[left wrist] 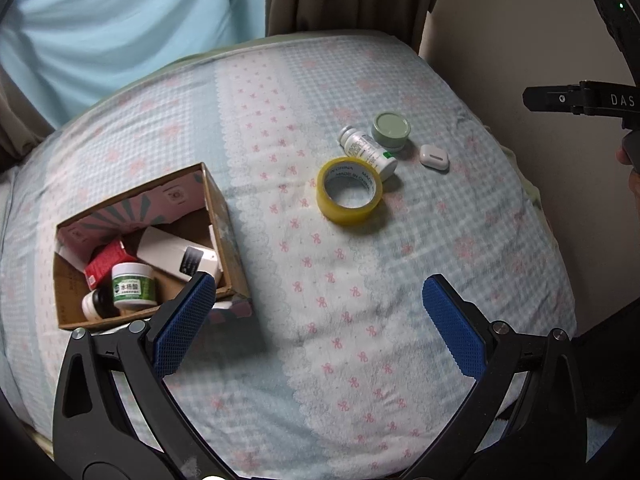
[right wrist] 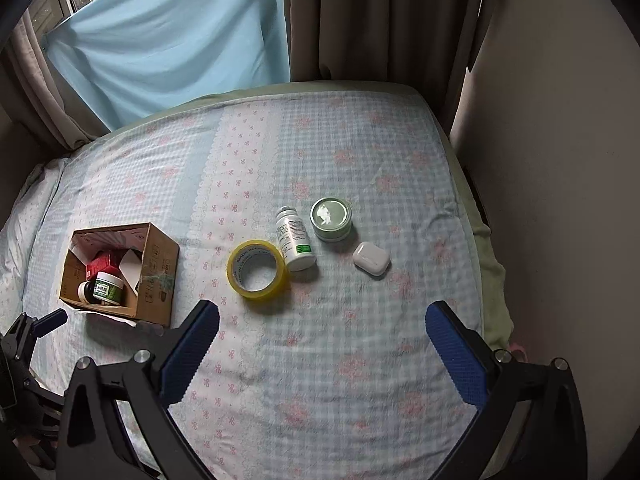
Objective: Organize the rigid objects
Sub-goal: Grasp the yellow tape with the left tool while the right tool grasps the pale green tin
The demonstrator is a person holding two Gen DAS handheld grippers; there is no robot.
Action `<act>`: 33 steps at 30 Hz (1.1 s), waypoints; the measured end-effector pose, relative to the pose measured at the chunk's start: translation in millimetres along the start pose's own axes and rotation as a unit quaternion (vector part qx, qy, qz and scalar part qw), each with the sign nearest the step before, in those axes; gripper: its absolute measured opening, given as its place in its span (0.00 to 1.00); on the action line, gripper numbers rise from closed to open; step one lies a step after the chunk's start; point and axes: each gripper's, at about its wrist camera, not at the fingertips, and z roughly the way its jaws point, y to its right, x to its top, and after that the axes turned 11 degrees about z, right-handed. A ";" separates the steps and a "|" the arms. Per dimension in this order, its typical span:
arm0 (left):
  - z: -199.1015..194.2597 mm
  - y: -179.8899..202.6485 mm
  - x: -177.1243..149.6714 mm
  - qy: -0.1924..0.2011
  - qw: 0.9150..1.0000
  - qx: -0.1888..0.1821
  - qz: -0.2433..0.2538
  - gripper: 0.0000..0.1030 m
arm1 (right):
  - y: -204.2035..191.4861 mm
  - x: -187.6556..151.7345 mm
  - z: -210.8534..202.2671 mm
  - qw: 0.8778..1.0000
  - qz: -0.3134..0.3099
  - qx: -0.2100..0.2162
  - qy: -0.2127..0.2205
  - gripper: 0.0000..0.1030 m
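Note:
A cardboard box lies on the bed at the left and holds a green-label jar, a red box, a white box and a small dark bottle. A yellow tape roll, a white pill bottle on its side, a green-lidded jar and a white earbud case lie to the right. My left gripper is open and empty above the sheet beside the box. My right gripper is open and empty, short of the tape.
The bed sheet is pale blue check with pink bows. A wall runs along the bed's right edge. Curtains and a blue cloth hang behind. The right gripper's body shows at the left view's right edge.

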 end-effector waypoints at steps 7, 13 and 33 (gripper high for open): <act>92.1 25.5 14.9 -0.022 1.000 0.005 -0.020 1.00 | 17.4 22.5 72.6 0.999 -0.048 0.016 0.008 1.00; 170.0 34.6 22.4 -0.027 0.999 0.017 -0.018 1.00 | 24.4 29.9 135.6 0.996 -0.090 0.019 0.023 1.00; 271.4 34.6 52.1 0.020 0.999 0.045 -0.020 1.00 | 7.2 40.7 275.1 0.990 -0.137 0.030 0.023 0.79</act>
